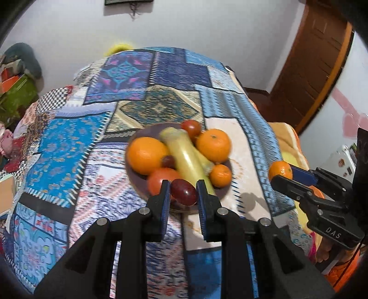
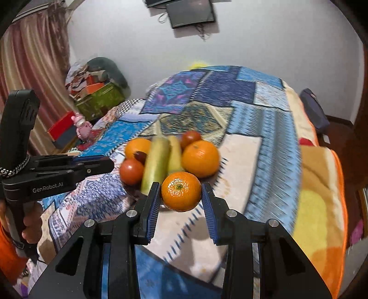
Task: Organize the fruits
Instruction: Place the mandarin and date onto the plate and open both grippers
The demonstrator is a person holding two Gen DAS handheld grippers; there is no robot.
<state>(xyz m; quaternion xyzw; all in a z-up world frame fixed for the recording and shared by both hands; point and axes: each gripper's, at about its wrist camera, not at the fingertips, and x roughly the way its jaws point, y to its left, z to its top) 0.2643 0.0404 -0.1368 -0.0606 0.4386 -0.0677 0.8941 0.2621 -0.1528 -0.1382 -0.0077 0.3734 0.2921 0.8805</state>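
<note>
a: nearest in the left wrist view?

b: the left gripper at bottom centre, its blue pads closed narrow on a dark red grape. the grape sits at the near rim of the plate.

a: and the right one?

b: in its own view the right gripper holds a small mandarin between the pads, in front of the plate's near edge. from the left wrist view the same gripper shows at the right edge, fruit pinched at its tip, apart from the plate and to its right.

a: what's on the plate?

b: mid frame: two yellow-green bananas lying near to far, a big orange to their left, another orange to their right, a small mandarin by the right rim, a tomato at lower left, a second tomato at the far side, and a small dark grape between the big orange and the bananas. much of it is blurred.

a: the surface?

b: a patchwork cloth in blues, with a pale panel under the plate; an orange and yellow blanket lies to the right.

a: farther back?

b: a white wall with a dark screen at top centre, a curtain at upper left, boxes and bags piled at the left, and a brown door at upper right.
</note>
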